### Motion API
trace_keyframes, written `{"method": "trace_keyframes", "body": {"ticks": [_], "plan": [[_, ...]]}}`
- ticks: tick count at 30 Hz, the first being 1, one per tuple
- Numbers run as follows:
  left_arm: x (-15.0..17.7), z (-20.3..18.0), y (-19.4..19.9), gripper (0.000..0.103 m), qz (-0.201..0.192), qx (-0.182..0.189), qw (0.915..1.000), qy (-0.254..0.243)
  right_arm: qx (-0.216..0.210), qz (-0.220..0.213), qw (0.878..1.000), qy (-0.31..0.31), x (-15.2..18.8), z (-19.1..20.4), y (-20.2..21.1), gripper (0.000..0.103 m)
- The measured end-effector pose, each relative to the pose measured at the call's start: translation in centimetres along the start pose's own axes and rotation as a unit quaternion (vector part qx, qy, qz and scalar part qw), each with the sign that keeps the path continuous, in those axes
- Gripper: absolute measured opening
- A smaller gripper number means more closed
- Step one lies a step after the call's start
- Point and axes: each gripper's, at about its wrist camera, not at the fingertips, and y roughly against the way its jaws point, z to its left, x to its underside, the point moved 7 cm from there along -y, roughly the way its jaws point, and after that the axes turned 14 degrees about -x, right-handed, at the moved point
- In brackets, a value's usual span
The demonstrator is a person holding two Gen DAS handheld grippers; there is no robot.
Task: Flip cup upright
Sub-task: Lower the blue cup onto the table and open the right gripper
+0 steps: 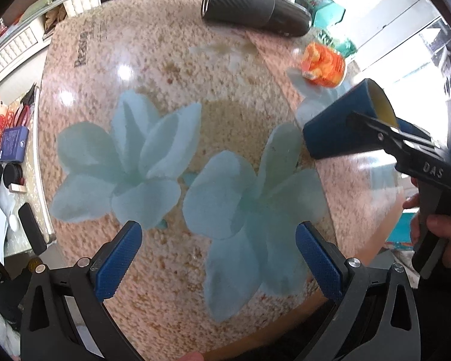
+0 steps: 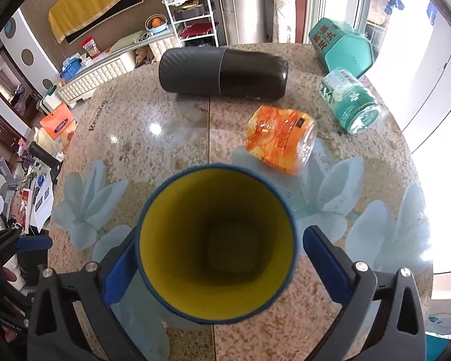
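Note:
A blue cup with a yellow inside (image 2: 216, 243) sits between the fingers of my right gripper (image 2: 216, 258), its mouth facing the camera. In the left wrist view the same cup (image 1: 339, 123) hangs tilted just above the table at the right, with the right gripper's fingers (image 1: 385, 132) closed on it. My left gripper (image 1: 219, 258) is open and empty over the flower-patterned table (image 1: 165, 90), well left of the cup.
A black flask (image 2: 222, 73) lies on its side at the back of the table. An orange jar (image 2: 281, 143) and a green jar (image 2: 350, 102) lie on their sides at the right, by a teal tin (image 2: 341, 46). Cluttered furniture lies beyond the left edge.

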Motion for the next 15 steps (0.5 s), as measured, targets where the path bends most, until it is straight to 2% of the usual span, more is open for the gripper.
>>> {"method": "trace_keyframes", "body": {"ticks": [5, 15], "plan": [[-2.1, 0.1, 1.7, 0.103, -0.033, 0.014, 0.9993, 0.006, -0.002, -0.021, 1.0, -0.003, -0.9, 0.1, 2.7, 0.103], [-6.6, -1.2, 6.3, 0.103, -0.095, 0.018, 0.9953, 0.01, -0.038, -0.05, 0.998, 0.007, -3.1, 1.0, 7.2, 0.103]]}}
